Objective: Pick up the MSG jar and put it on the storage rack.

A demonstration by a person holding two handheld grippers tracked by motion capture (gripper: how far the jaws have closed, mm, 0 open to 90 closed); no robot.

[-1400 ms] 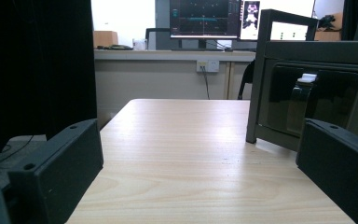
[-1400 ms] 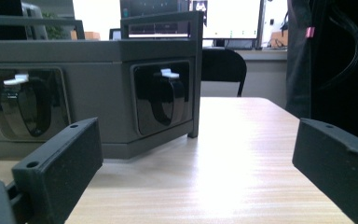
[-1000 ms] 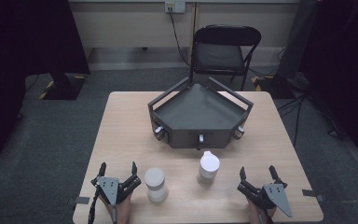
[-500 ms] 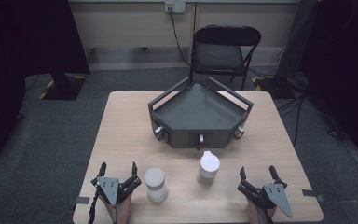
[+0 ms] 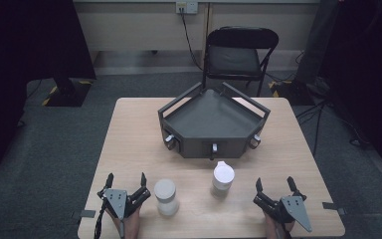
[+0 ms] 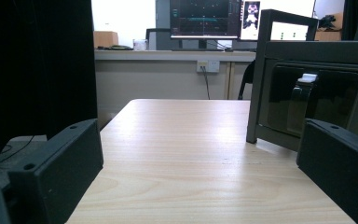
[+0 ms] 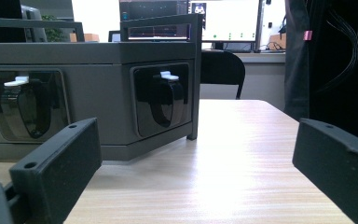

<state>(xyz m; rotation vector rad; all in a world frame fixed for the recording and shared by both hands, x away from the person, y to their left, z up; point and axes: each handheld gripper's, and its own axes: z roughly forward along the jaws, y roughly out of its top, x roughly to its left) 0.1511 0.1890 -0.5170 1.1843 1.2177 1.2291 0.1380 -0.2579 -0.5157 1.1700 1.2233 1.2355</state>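
A dark grey angular tray [image 5: 214, 144] with raised rails stands at the far middle of the wooden table [image 5: 129, 134]. In front of it stand a white capped jar [image 5: 165, 195] and a white bottle with a spout lid [image 5: 223, 177]. My left gripper [image 5: 126, 181] rests open near the front left edge, just left of the jar. My right gripper [image 5: 274, 185] rests open near the front right edge, right of the bottle. In the left gripper view the tray's corner [image 6: 307, 88] rises ahead on the right. In the right gripper view the tray's front wall [image 7: 98, 98] stands close ahead.
A black folding chair [image 5: 238, 55] stands behind the table. Black curtains hang at both sides. The tray's front faces carry small latches [image 7: 168, 98]. Bare tabletop lies left of the tray. Monitors and a desk sit at the far wall [image 6: 205, 18].
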